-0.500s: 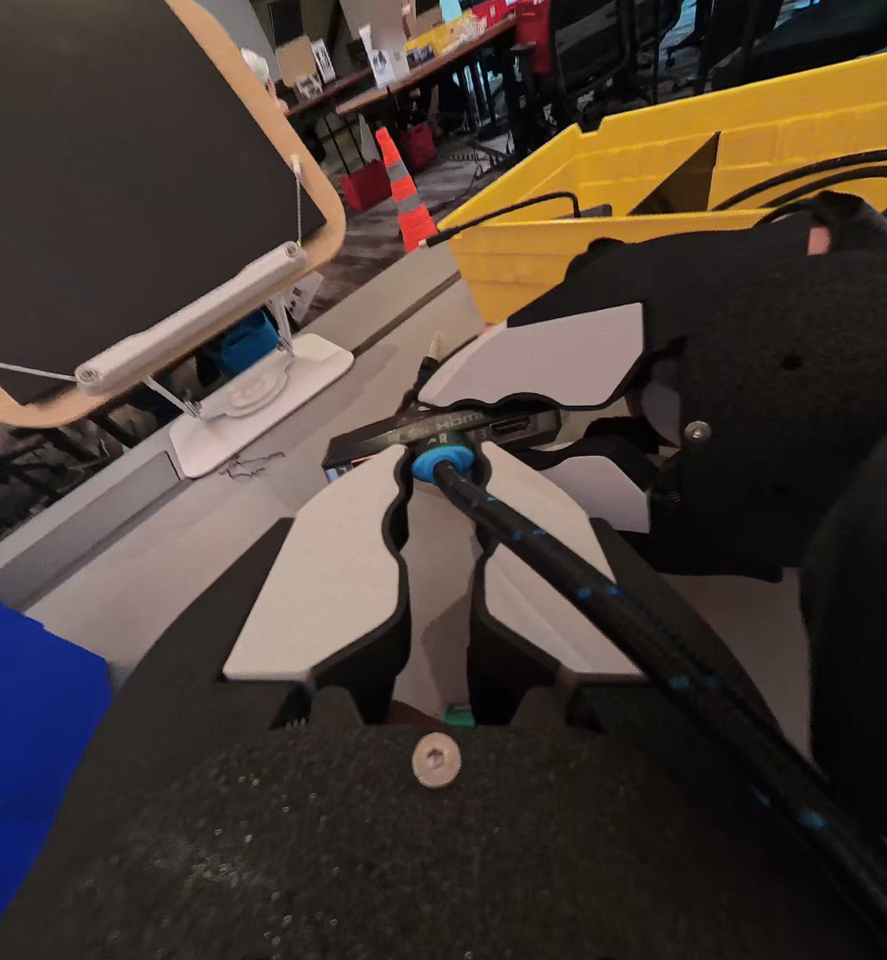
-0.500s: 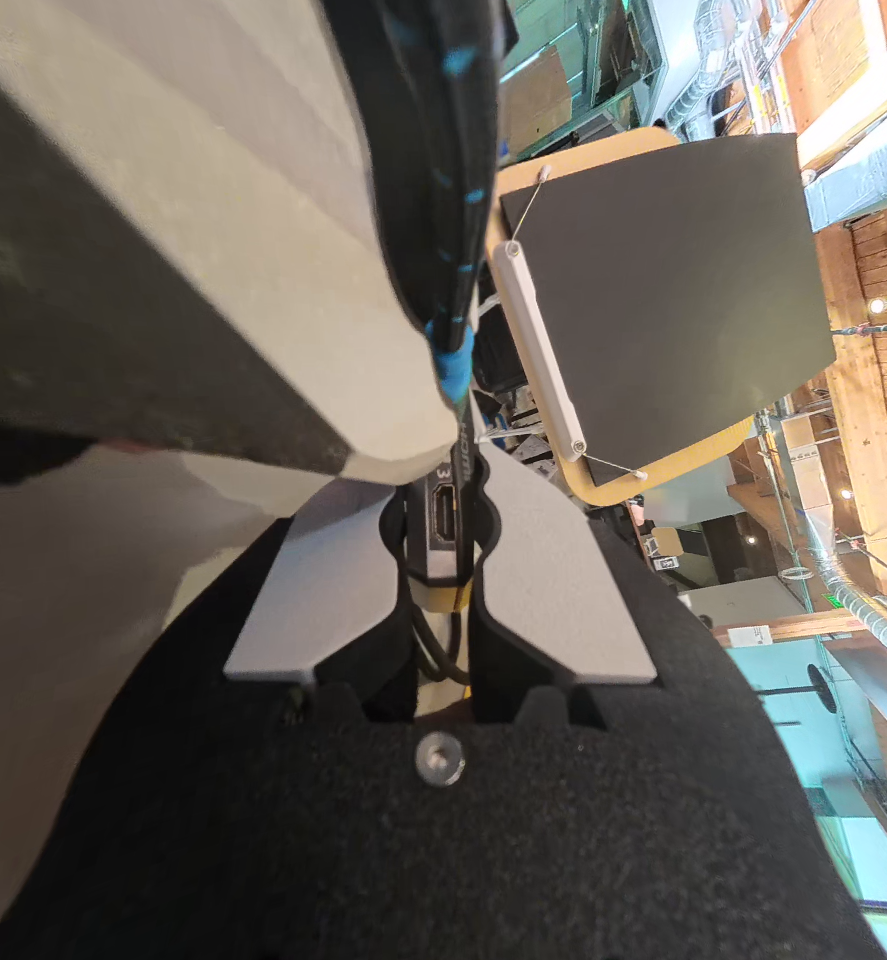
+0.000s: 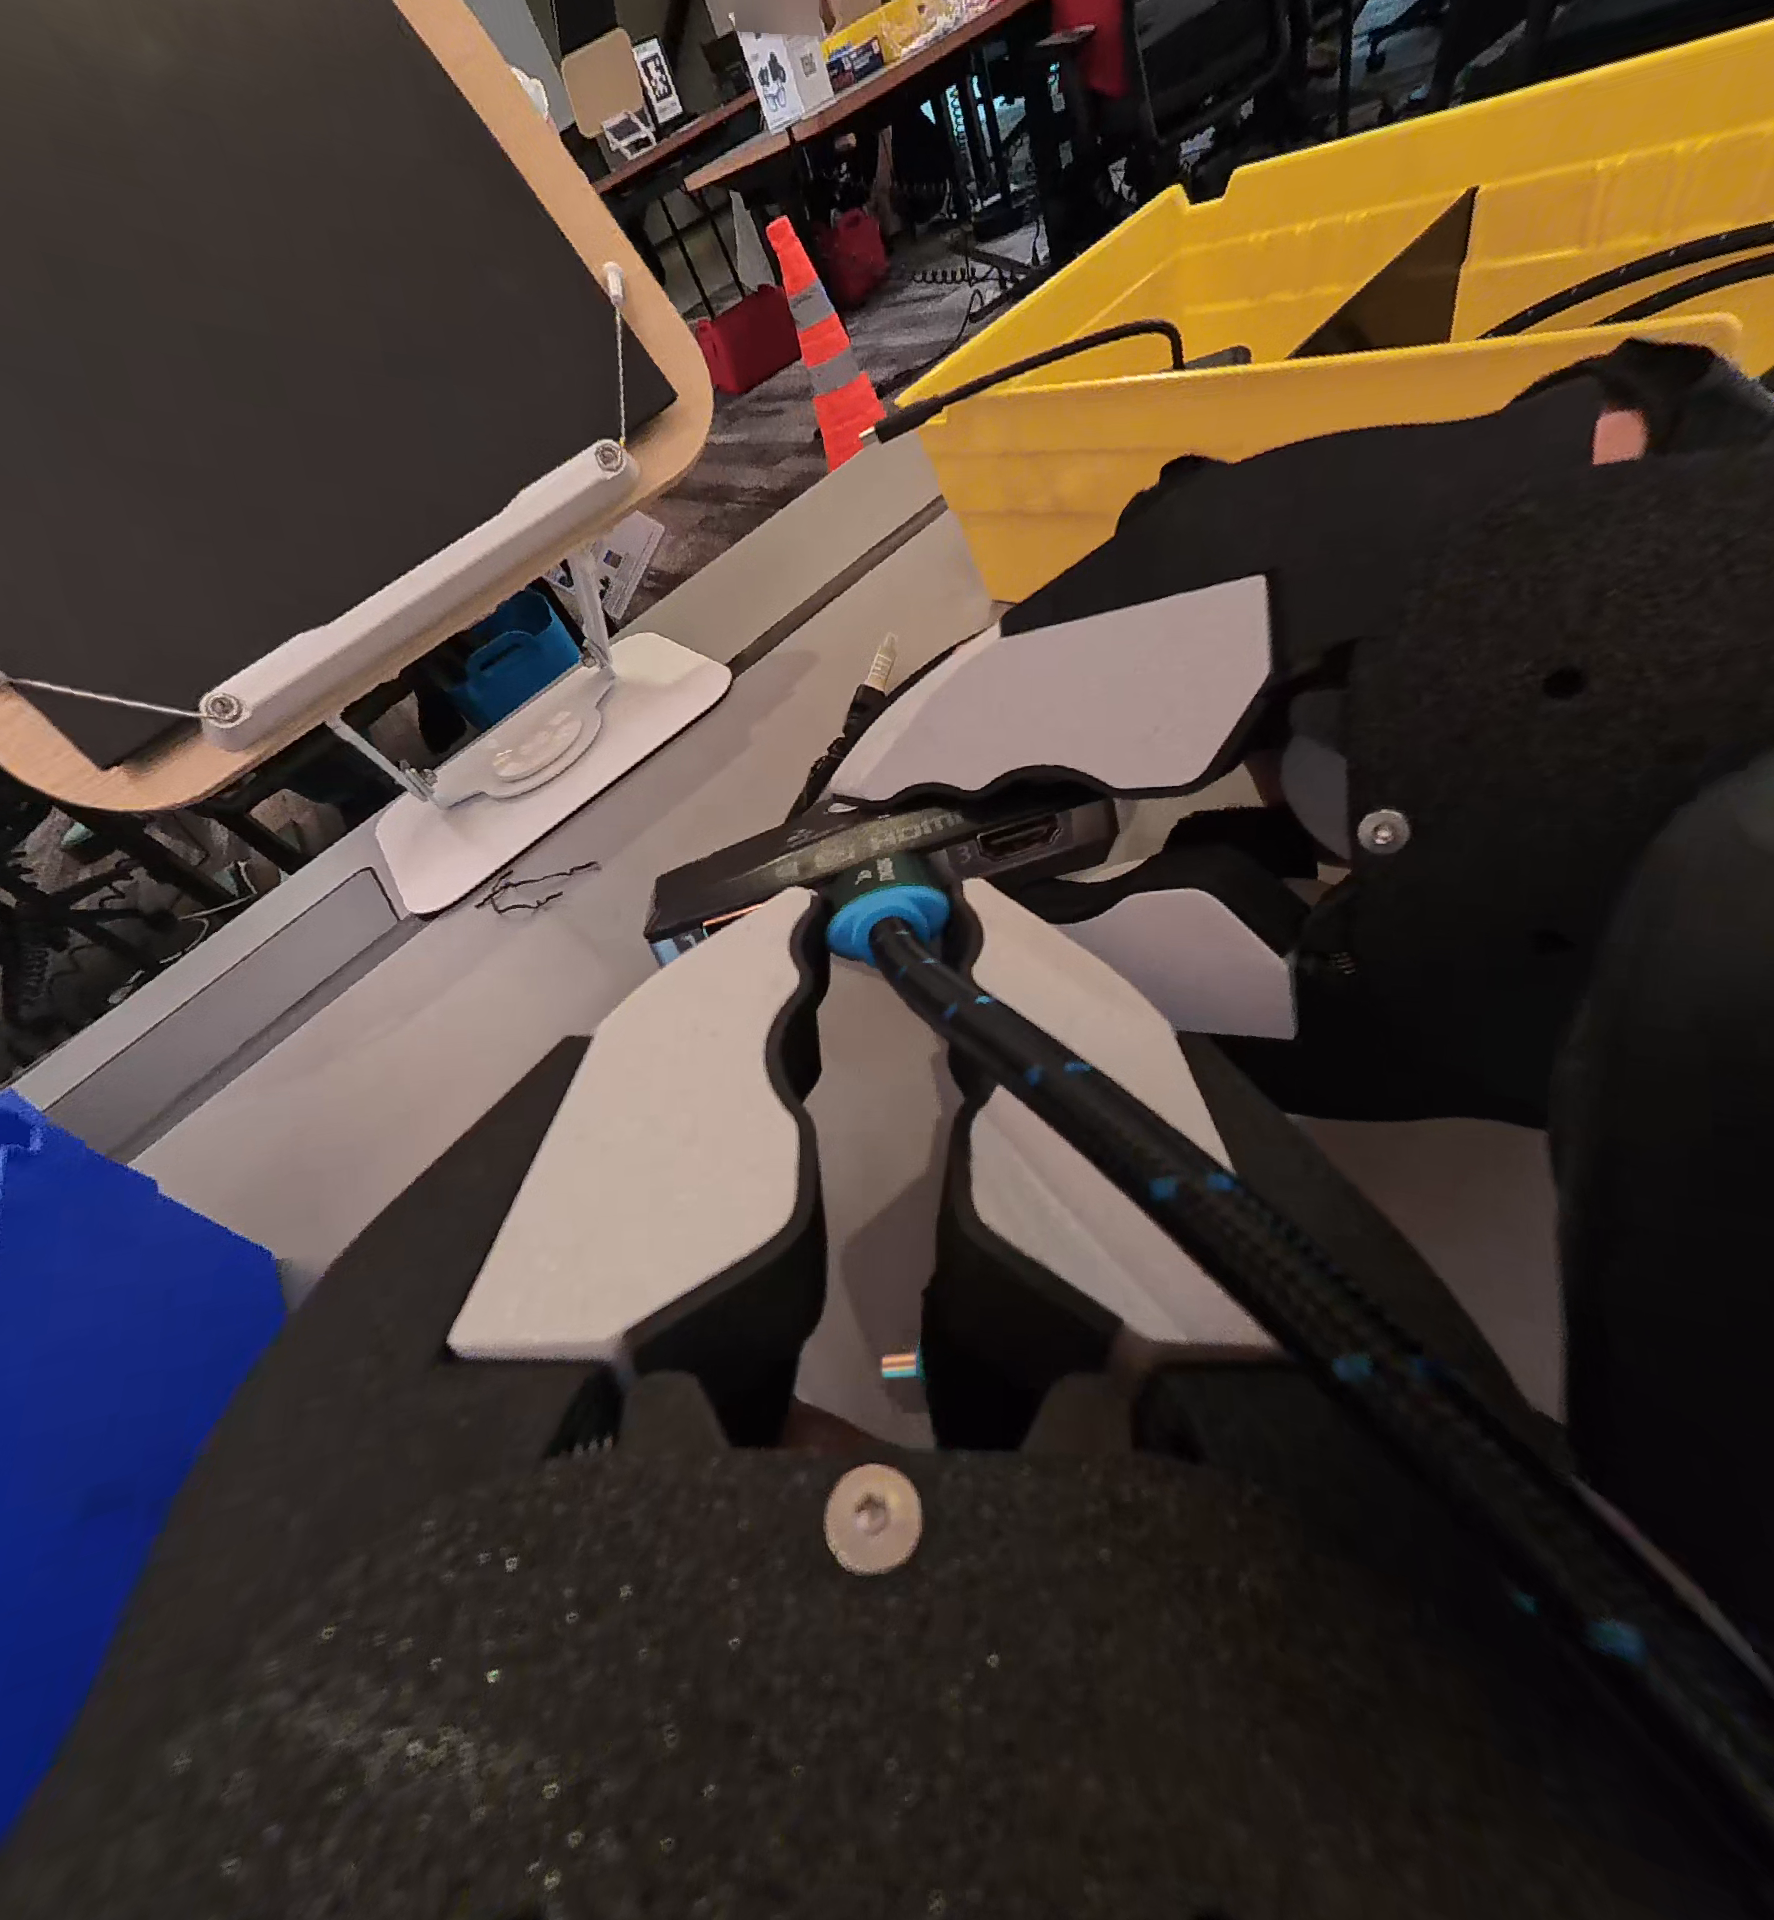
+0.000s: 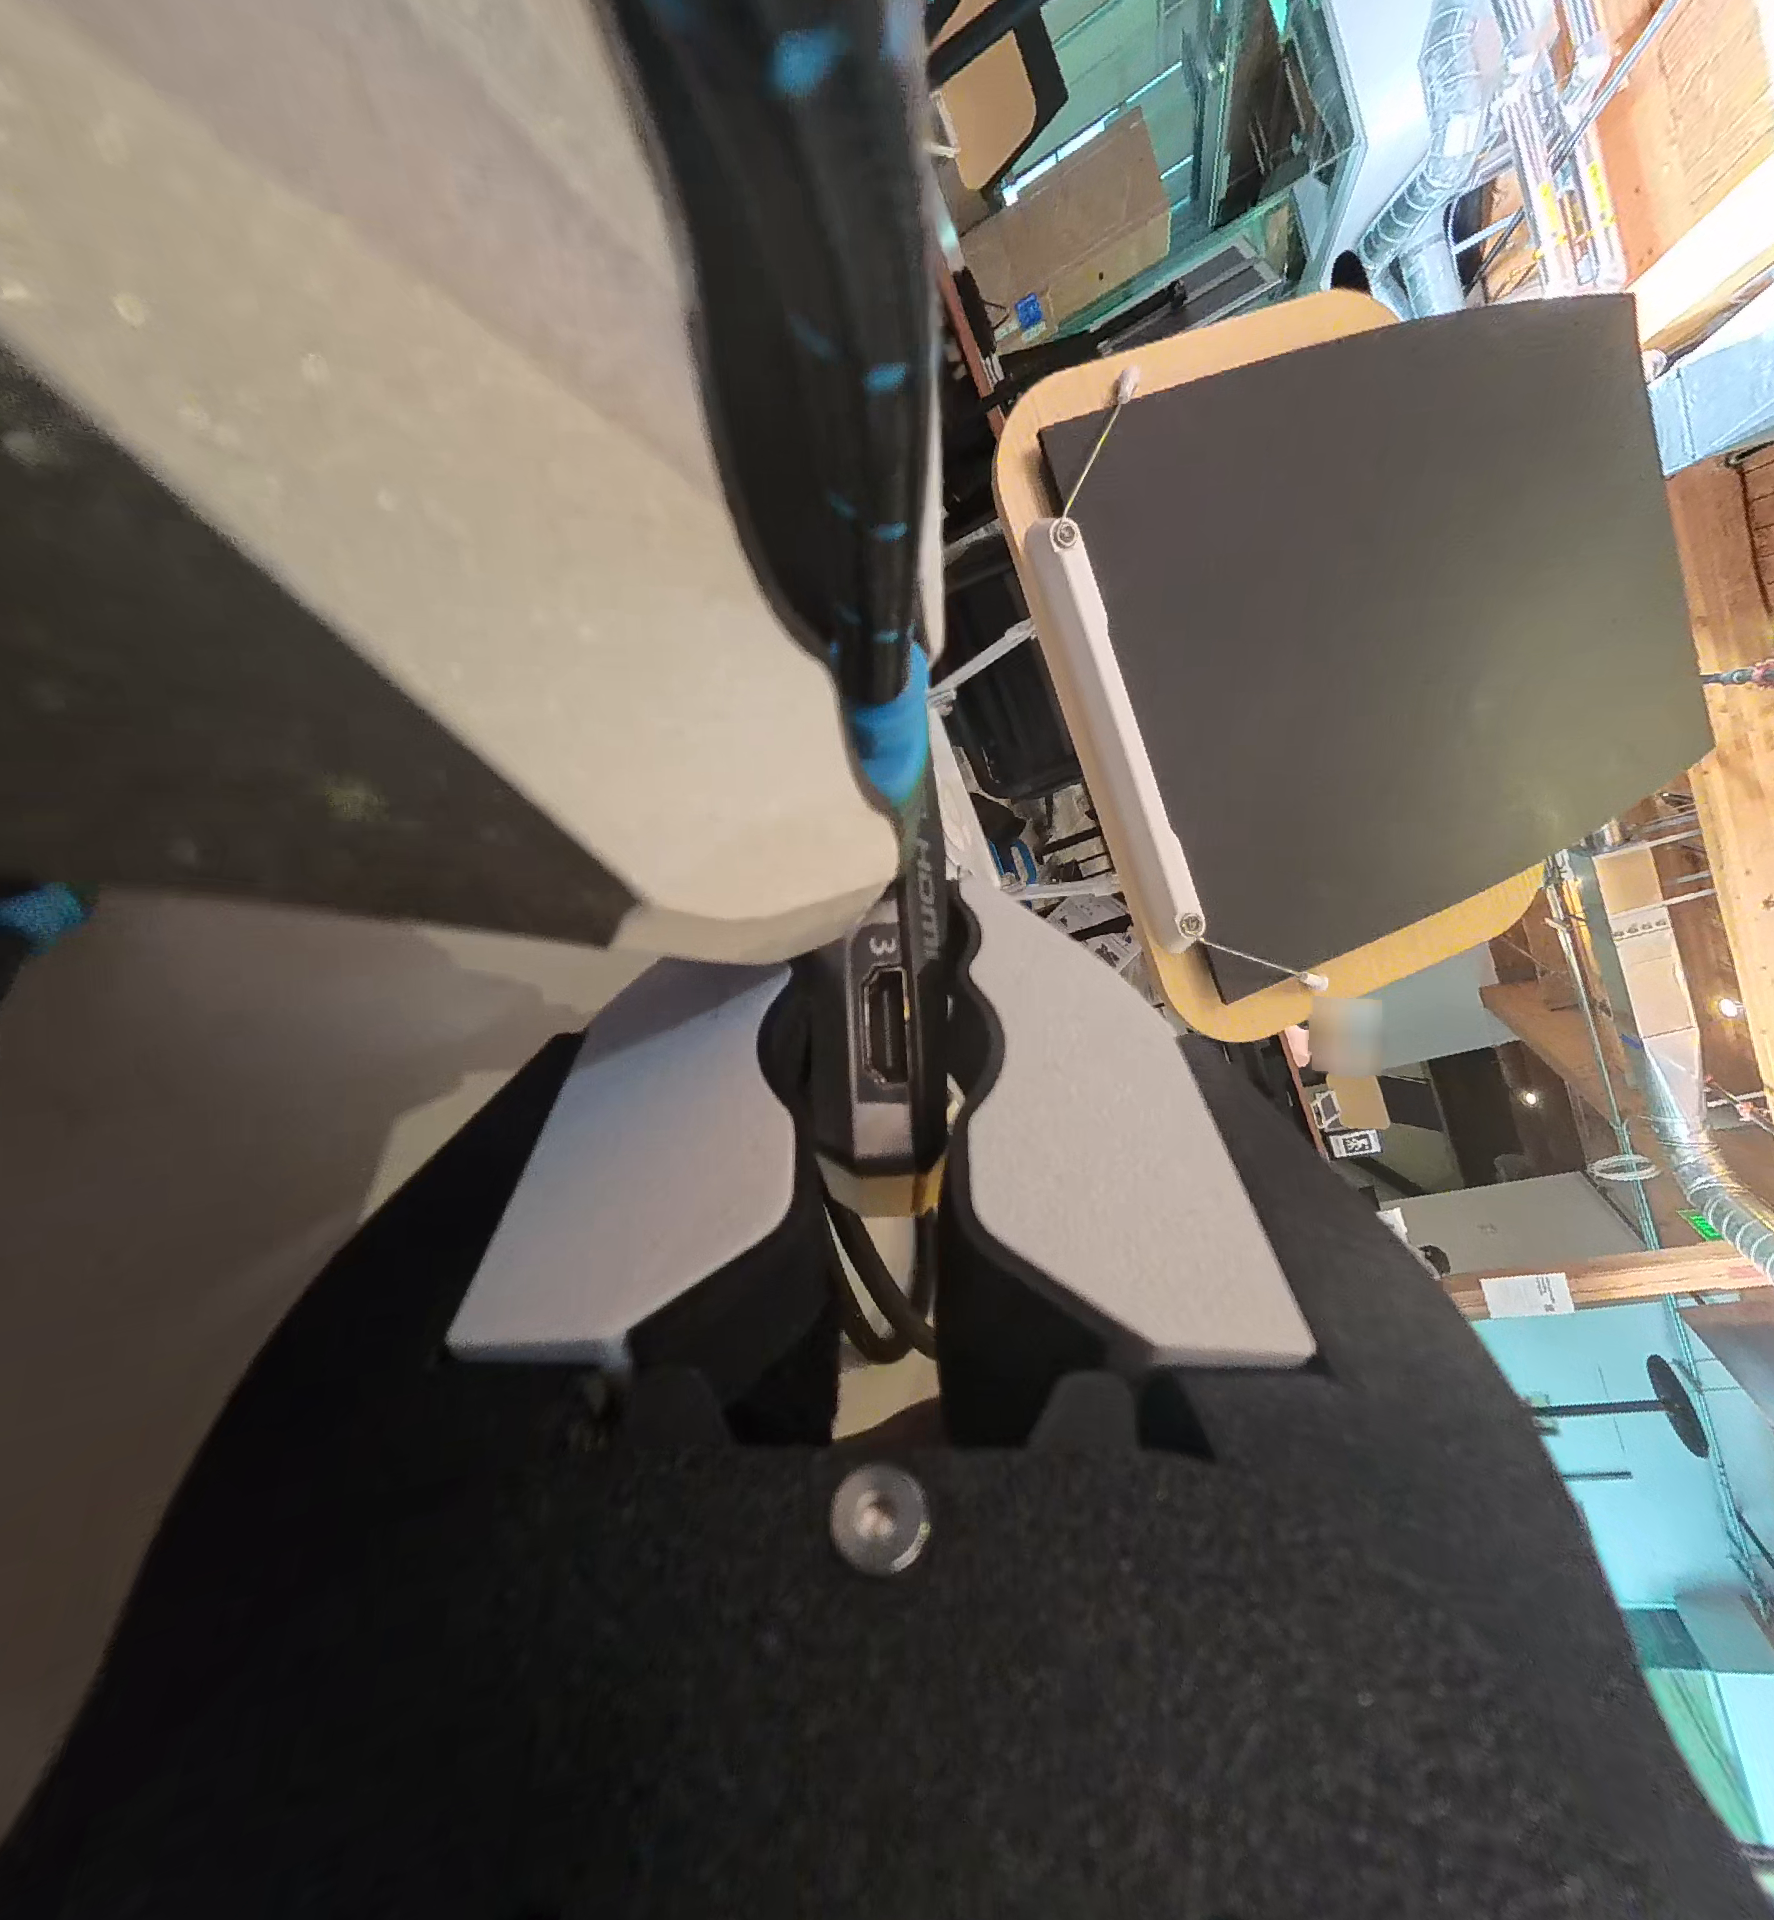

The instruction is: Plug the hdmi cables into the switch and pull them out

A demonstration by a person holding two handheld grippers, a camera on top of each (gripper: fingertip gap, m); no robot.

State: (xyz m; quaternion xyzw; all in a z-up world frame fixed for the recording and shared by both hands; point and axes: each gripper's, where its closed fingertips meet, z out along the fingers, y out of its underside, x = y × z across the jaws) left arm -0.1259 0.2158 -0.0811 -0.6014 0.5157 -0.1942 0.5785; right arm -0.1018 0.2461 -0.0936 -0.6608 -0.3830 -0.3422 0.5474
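Observation:
The black HDMI switch (image 3: 758, 878) is held flat just above the grey table (image 3: 363, 1018). My left gripper (image 3: 885, 920) is shut on the blue-collared plug (image 3: 883, 925) of a black-and-blue braided HDMI cable (image 3: 1226, 1195); the plug sits in a port on the switch's near edge. My right gripper (image 3: 1122, 831) comes in from the right and is shut on the switch's right end. In the right wrist view my right gripper (image 4: 883, 1049) clamps the switch (image 4: 883, 1029), whose free port faces the camera. The left gripper's finger (image 4: 395, 520) and the cable (image 4: 841, 312) fill the upper left.
A yellow bin (image 3: 1226, 457) holding black cables stands at the back right. A blue bin (image 3: 52, 1455) is at the near left. A black board on a white stand (image 3: 550, 769) leans at the left. Another cable end (image 3: 878, 665) lies behind the switch. An orange cone (image 3: 821, 332) stands on the floor. The gap from one gripper's tips to the other's is roughly 4 cm.

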